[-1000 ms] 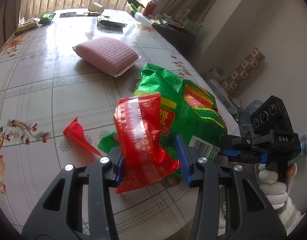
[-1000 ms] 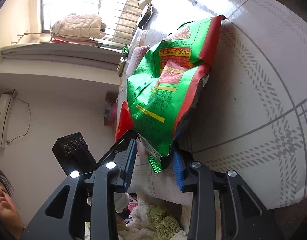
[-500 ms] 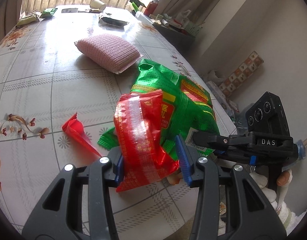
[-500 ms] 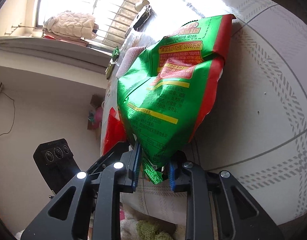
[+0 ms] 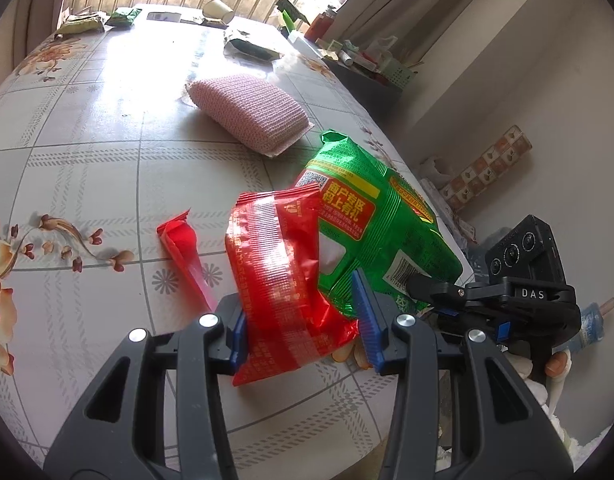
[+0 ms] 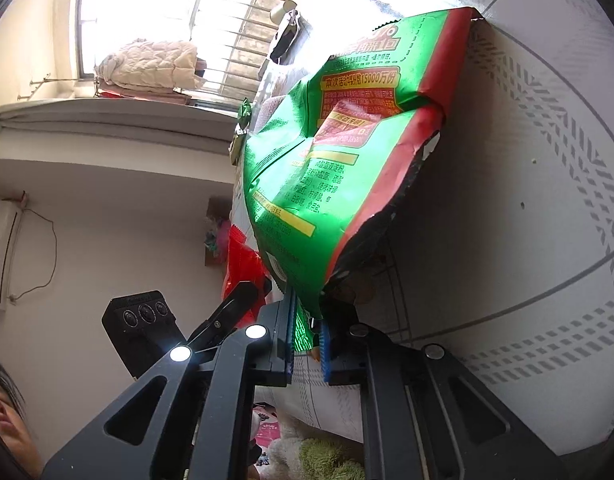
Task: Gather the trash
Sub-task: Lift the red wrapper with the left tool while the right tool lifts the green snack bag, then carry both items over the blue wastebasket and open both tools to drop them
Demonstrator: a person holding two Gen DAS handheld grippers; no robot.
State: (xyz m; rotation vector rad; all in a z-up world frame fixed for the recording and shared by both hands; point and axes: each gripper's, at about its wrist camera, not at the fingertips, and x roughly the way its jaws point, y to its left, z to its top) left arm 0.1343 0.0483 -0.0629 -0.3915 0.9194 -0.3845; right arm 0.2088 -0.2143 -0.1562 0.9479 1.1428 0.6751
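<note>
one green snack bag (image 5: pixel 381 232), two red wrappers (image 5: pixel 285 280) (image 5: pixel 183 248), one pink sponge (image 5: pixel 249 114), one paper cup (image 5: pixel 218 10)

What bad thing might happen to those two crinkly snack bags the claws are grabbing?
The right claw pinches only the bottom corner of the big green foil snack bag, so the slick foil might slip free. That bag's side looks torn open, so crumbs may spill onto the patterned tablecloth. The left claw holds the crumpled red foil wrapper loosely around its middle; it could slide out.
</note>
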